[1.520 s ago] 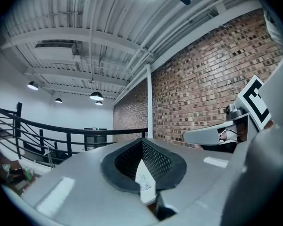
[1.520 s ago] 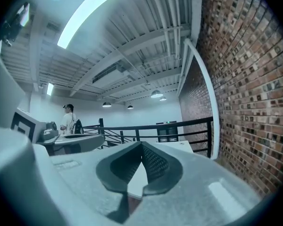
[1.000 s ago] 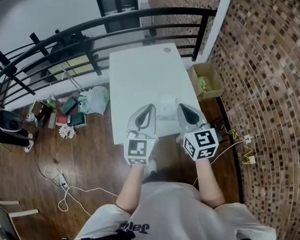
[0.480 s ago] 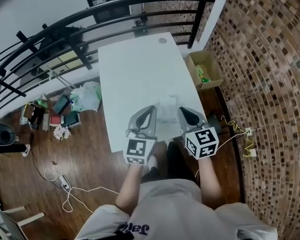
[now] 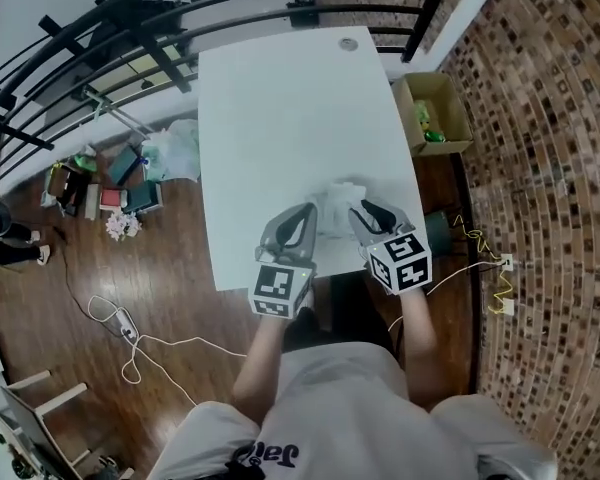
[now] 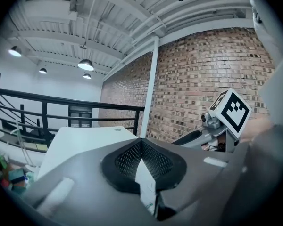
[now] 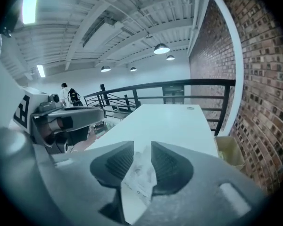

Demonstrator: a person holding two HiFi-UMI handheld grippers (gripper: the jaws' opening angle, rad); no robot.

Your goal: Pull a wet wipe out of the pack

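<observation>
The wet wipe pack (image 5: 338, 200), white and crinkled, lies on the white table (image 5: 280, 118) near its front edge. My left gripper (image 5: 306, 211) has its tips at the pack's left side. In the left gripper view its jaws (image 6: 141, 142) meet at the tips, and a white strip with green print (image 6: 148, 187) shows through the slit below them. My right gripper (image 5: 362, 208) is at the pack's right side. Its jaws (image 7: 142, 147) are opening, with the crumpled pack (image 7: 140, 171) seen in the gap and the pads off it.
A cardboard box (image 5: 435, 113) sits on the floor right of the table, against the brick wall (image 5: 550, 168). A black railing (image 5: 130, 18) runs behind the table. Bags and clutter (image 5: 110, 183) lie on the floor to the left. A round cable port (image 5: 348, 44) marks the table's far end.
Both grippers have come down toward the table and closer to the pack. The right jaws, shut before, now stand apart. The pack has not moved on the table.
</observation>
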